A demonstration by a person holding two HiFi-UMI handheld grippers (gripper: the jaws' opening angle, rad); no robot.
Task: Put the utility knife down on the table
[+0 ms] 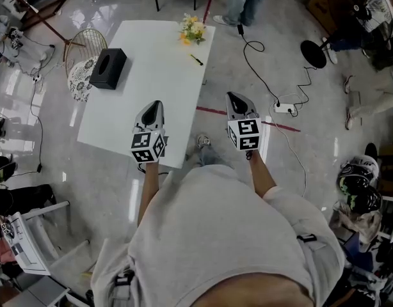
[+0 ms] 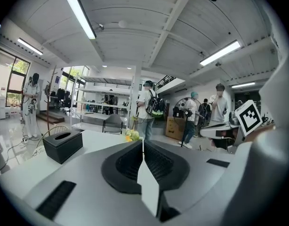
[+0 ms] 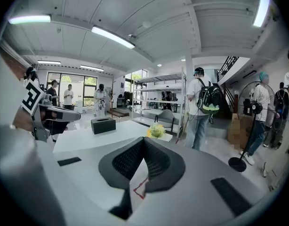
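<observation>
Knife down; tools empty at near edge.
Left tool (image 1: 157, 104) and right tool (image 1: 233, 96) pinched closed on nothing; utility knife (image 1: 196, 59) lies on the bench (image 1: 139, 107) by its far right edge, near the flowers (image 1: 192, 29). I'd keep both clear of it.

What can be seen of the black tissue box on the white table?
The tissue box is a black, matte rectangular block with an oval slot in its top; no tissue shows poking out. It stands flat and upright on the white table, by the left edge in the far half as the head view shows it. Only the table touches it.
</observation>
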